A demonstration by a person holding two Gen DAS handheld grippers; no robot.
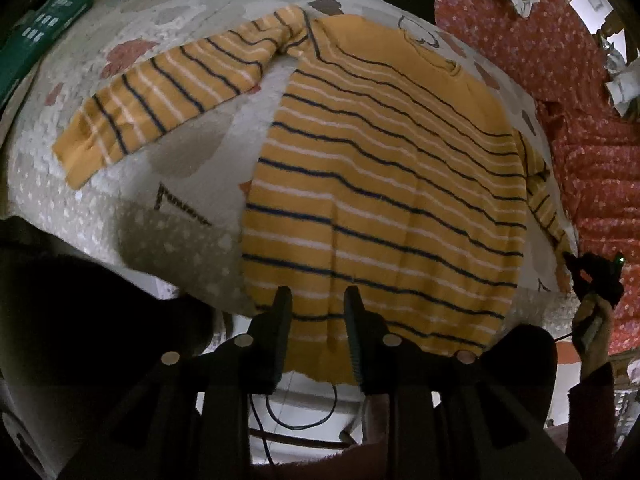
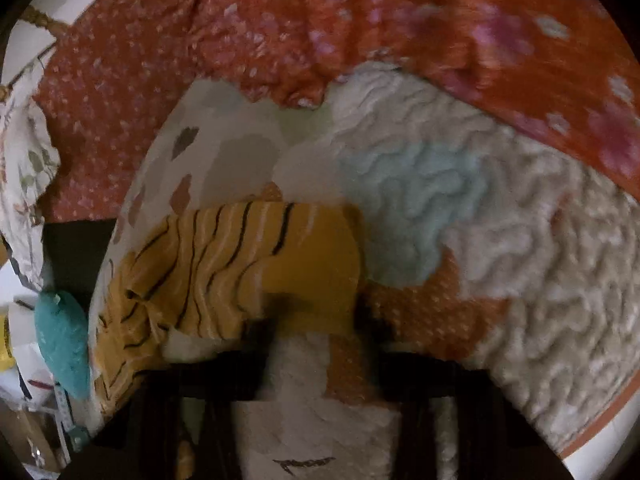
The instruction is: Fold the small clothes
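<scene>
Blurring right gripper [image 2: 320,312] jaws at striped sweater [image 1: 380,184] cuff, grip unclear

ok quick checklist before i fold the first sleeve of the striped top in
1. Striped top lies flat on the patterned blanket, body smooth: ok.
2. Outstretched sleeve lies flat, away from the body: ok.
3. Other sleeve by the right gripper is bunched and wrinkled: not ok.
4. Left gripper is open at the hem, gripping nothing: ok.
5. Right gripper open or shut on the cuff: cannot tell, the right wrist view is blurred.
6. Hem hangs over the blanket's near edge: not ok if you want the whole top supported.
</scene>
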